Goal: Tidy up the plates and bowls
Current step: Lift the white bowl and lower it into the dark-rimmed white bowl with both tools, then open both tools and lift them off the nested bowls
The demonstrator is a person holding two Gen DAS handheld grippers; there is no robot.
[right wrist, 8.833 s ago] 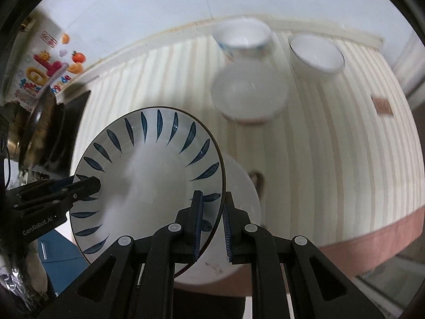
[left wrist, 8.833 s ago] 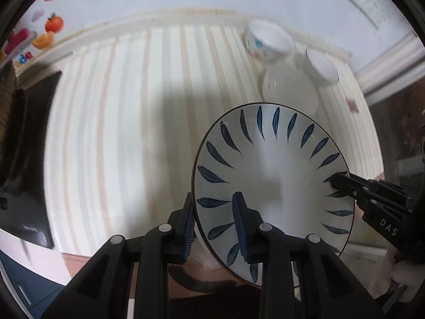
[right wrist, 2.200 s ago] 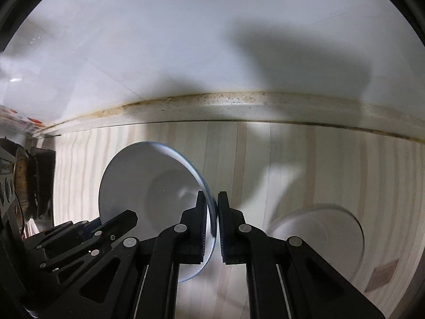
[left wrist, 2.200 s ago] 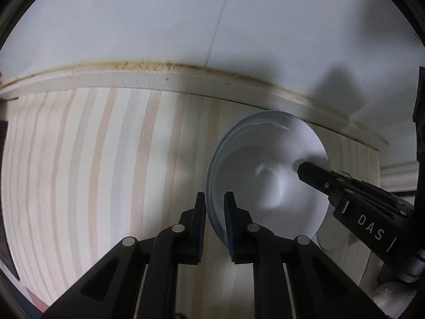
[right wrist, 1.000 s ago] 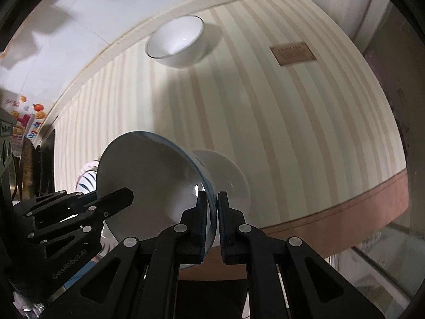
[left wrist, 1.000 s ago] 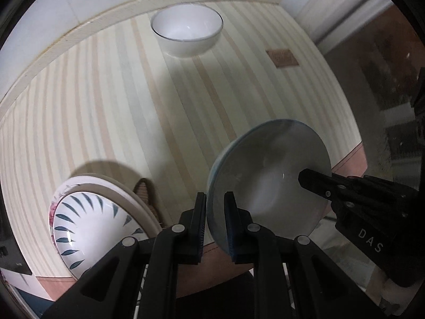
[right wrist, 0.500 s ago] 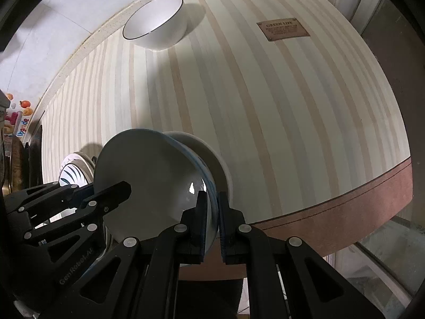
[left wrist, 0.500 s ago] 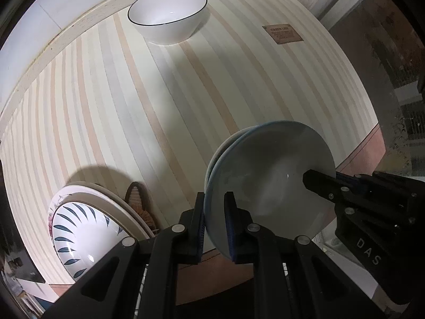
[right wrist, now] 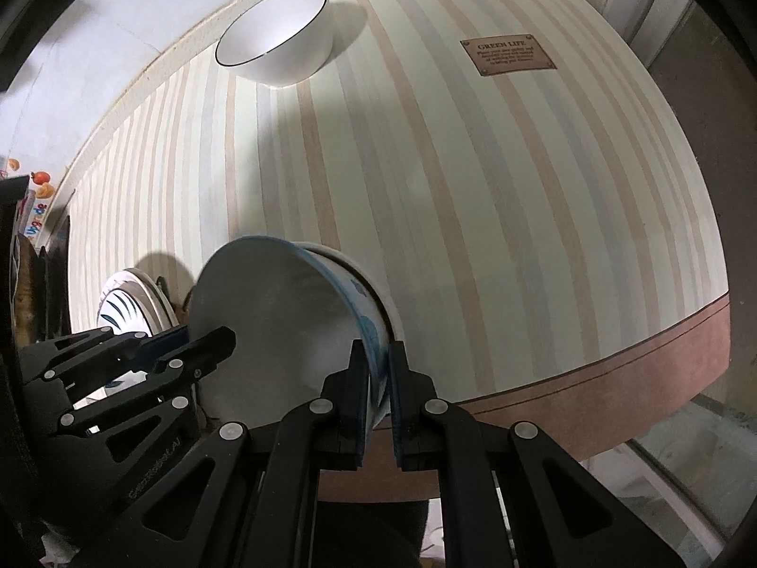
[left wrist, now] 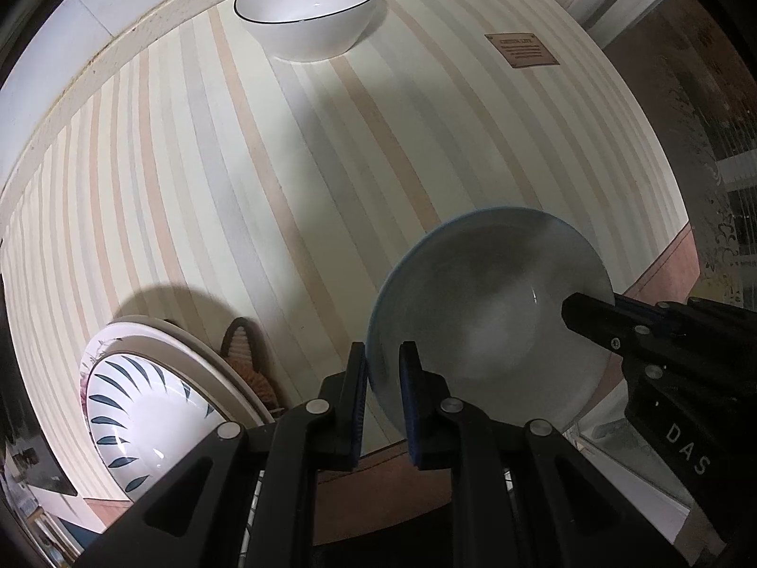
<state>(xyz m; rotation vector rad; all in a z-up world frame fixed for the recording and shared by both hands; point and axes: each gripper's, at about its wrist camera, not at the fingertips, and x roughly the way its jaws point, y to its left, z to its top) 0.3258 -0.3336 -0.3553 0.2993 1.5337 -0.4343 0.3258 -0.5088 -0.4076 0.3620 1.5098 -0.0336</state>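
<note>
Both grippers hold one white bowl with a blue rim [left wrist: 492,317] by opposite sides of its rim. My left gripper [left wrist: 382,369] is shut on its left rim; my right gripper [right wrist: 377,369] is shut on its right rim. In the right wrist view the bowl [right wrist: 284,326] sits tilted in another white bowl [right wrist: 378,284] near the table's front edge. A white bowl with a thin black rim [left wrist: 307,9] stands at the far edge. A blue-leaf plate [left wrist: 142,407] lies stacked on larger plates at the front left.
The striped tablecloth [left wrist: 284,165] has a brown label [left wrist: 523,49] at the far right and a brown border along the front edge [right wrist: 591,378]. A woven mat [left wrist: 248,350] lies beside the plate stack. A wall runs behind the table.
Both grippers have carried the blue-rimmed bowl lower onto the white bowl at the front edge. Their hold on its rim is unchanged.
</note>
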